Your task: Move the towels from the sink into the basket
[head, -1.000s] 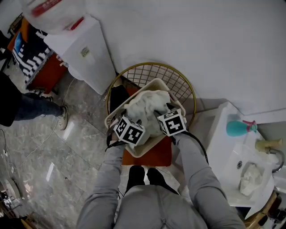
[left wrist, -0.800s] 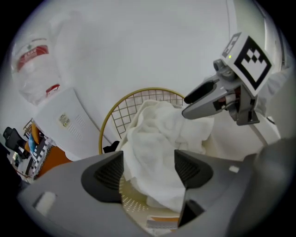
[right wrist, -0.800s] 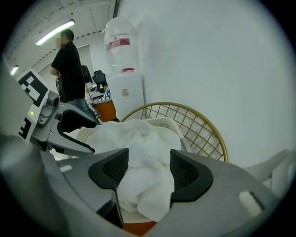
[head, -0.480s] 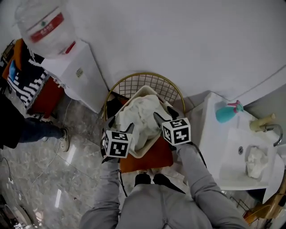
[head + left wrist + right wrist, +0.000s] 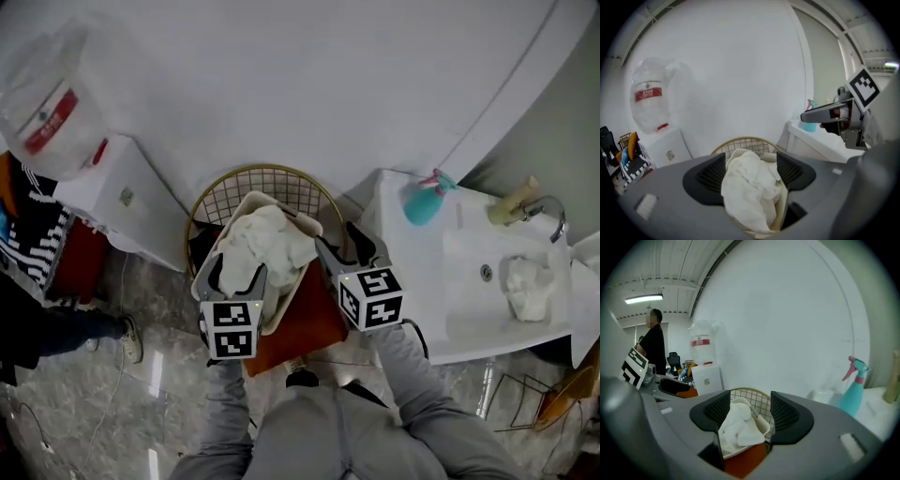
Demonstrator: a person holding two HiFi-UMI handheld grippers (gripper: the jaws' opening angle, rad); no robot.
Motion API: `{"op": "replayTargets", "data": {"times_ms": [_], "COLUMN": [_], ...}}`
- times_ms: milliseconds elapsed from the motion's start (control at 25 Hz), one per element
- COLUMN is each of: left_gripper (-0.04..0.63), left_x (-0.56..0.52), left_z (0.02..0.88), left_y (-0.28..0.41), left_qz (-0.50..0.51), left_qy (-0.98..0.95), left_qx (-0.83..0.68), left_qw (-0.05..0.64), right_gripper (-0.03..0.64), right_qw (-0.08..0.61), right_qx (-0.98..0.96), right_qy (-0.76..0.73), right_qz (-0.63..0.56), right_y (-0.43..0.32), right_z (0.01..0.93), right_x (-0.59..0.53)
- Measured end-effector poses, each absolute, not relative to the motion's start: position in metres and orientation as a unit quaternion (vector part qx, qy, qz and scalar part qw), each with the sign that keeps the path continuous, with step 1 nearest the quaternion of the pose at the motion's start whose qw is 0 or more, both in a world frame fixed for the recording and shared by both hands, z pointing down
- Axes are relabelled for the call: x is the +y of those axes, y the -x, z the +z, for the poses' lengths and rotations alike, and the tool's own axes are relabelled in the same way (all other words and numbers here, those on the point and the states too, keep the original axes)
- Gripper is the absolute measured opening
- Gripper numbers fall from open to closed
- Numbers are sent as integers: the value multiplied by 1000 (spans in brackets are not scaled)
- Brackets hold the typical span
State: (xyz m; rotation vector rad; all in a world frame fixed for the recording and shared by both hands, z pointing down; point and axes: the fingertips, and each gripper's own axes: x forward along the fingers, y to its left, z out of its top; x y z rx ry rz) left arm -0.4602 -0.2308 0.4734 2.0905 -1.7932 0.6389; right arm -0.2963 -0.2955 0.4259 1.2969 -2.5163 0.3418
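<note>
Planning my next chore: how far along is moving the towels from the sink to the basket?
Done: one white towel lies in the basket. In hand: nothing; left gripper and right gripper hover open above it. Left: one crumpled towel in the sink.

Right claw (image 5: 750, 409): jaws apart, pads bare, gripping nothing. Seen through the gap, lower down: cream basket (image 5: 762, 426) with a white towel (image 5: 737, 423) heaped in it, gold wire basket (image 5: 757, 399) round the back, orange surface (image 5: 746, 460) underneath. Far left: left claw (image 5: 674, 386), marker cube on it. Behind that, a water dispenser (image 5: 705, 373) against the white wall and a person (image 5: 654, 345) in dark clothes standing. Right side: teal spray bottle (image 5: 853, 390), pink trigger, upright.
</note>
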Motion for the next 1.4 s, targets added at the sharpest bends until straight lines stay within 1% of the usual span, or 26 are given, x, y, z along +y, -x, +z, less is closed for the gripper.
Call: {"op": "replayTargets", "data": {"times_ms": [280,600,840,1000,1120,1400], "left_gripper": [373,373,373,373,373,373], "left_x": [-221,-174,-139,-121,-105,-84], "left_z": [430,407,385,380,376,369], "left_y": [374,244,150,77,21,-102], "left_qz": [204,198,169,166,164,173], "left_qy": [-760,-796,-827,-849,-867,-906], "left_qx": [-610,-569,-535,-501,-471,-385], "left_qw": [92,50,20,8,0,-34], "right_gripper": [261,261,261,261,261,261], "right_qw": [84,63,44,42,42,14], "right_qx": [-842,-795,-751,-715,-690,-625], "right_qy": [-523,-597,-655,-694,-719,-776], "right_qz": [105,91,73,71,74,85], "right_y": [176,17,-95,-171,-222,-323], "right_z": [385,366,352,352,352,353], "right_x": [-255,-176,-109,-57,-19,42]}}
